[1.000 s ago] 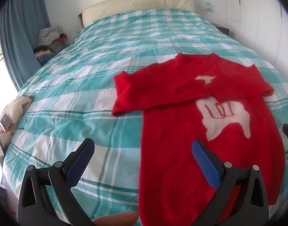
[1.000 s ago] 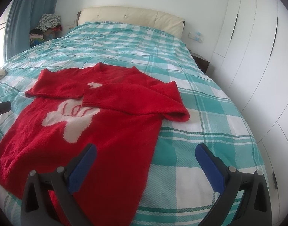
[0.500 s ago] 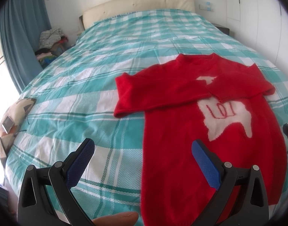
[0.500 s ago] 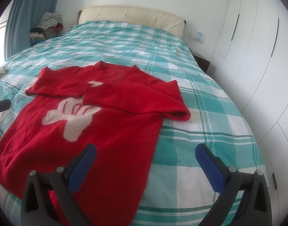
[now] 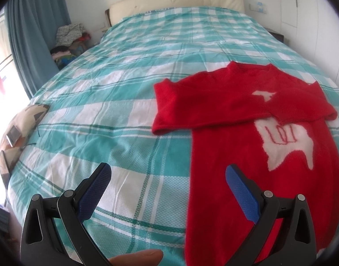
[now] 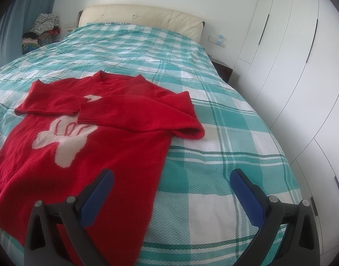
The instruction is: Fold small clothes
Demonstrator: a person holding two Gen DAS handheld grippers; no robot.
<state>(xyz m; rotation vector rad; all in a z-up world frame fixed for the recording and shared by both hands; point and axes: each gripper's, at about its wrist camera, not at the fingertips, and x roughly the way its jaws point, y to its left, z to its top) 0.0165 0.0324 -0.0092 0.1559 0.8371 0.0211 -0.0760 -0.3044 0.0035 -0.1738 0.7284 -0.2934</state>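
A red sweater (image 5: 231, 155) with a white design lies flat on the bed, both sleeves folded across its chest; it also shows in the right wrist view (image 6: 107, 155). My left gripper (image 5: 167, 177) is open and empty, above the sweater's lower left edge, its right finger (image 5: 242, 192) over the red cloth. My right gripper (image 6: 171, 179) is open and empty, above the sweater's lower right edge, its left finger (image 6: 96, 197) over the cloth. Neither touches the sweater.
The bed (image 5: 125, 102) has a teal and white checked cover and a cream headboard (image 6: 142, 17). A cushion (image 5: 20, 128) lies at the bed's left edge. A pile of clothes (image 5: 69, 37) stands by the blue curtain. White wardrobes (image 6: 291, 66) line the right side.
Both grippers have drawn back slightly toward the foot of the bed and stayed open. The sweater has not moved.
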